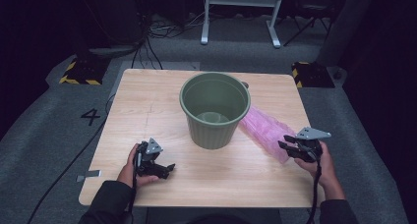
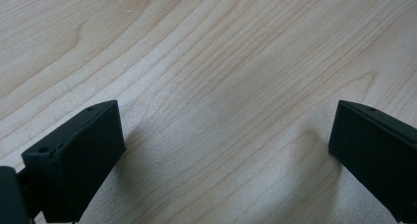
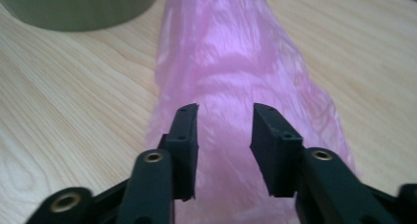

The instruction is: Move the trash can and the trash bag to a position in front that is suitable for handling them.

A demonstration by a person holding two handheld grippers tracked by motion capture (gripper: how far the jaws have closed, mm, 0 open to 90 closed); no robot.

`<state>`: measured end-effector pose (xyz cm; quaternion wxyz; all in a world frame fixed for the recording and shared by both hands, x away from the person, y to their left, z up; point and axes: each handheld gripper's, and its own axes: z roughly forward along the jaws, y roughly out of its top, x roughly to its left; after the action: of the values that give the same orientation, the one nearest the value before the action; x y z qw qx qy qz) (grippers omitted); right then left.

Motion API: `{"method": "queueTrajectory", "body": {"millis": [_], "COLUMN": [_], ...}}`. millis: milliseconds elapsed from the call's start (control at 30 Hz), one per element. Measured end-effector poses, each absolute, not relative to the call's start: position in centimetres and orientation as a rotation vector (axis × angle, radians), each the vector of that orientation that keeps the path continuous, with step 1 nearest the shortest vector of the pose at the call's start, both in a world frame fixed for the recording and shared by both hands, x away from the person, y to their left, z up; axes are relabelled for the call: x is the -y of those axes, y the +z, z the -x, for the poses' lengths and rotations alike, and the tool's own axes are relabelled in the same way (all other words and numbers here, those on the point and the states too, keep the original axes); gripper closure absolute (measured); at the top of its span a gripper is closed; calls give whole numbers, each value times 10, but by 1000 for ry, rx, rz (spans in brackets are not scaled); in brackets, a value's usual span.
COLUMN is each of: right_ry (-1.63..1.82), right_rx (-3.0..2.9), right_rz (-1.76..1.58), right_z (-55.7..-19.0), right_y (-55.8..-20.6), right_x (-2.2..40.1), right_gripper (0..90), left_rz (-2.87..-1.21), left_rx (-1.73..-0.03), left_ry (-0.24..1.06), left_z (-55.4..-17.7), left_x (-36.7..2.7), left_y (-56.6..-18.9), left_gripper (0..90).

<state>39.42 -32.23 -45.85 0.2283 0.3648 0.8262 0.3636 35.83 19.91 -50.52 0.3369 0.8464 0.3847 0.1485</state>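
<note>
At the left, a hand holds the left gripper low over the wooden table, near its front edge; in the left gripper view its jaws stand wide apart with nothing between them but bare wood grain; a cable trails from it off the table's near side. In the middle of the table stands a green bucket, upright, its mouth open to the ceiling. Just to the right of the bucket lies a pink plastic bag, crumpled and stretched out long, one end touching the bucket's side, the other end running toward the front right. At that near end sits the right gripper, held by the person's right hand, its grey plate on top; in the right gripper view the jaws straddle a raised fold of the bag, partly drawn in, with a gap between the pads; the film lies between them, yet I cannot see the pads pressing on it.
</note>
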Motion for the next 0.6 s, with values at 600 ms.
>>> {"method": "queueTrajectory", "body": {"millis": [600], "right_ry": [1014], "right_rx": [-2332], "right_rz": [-1116], "right_z": [-404], "right_y": [-487], "right_x": [337], "right_gripper": [729], "left_rz": [-2206], "left_rx": [-1002], "left_ry": [386], "left_z": [-358], "left_x": [-199], "left_y": [-505], "left_gripper": [2]}}
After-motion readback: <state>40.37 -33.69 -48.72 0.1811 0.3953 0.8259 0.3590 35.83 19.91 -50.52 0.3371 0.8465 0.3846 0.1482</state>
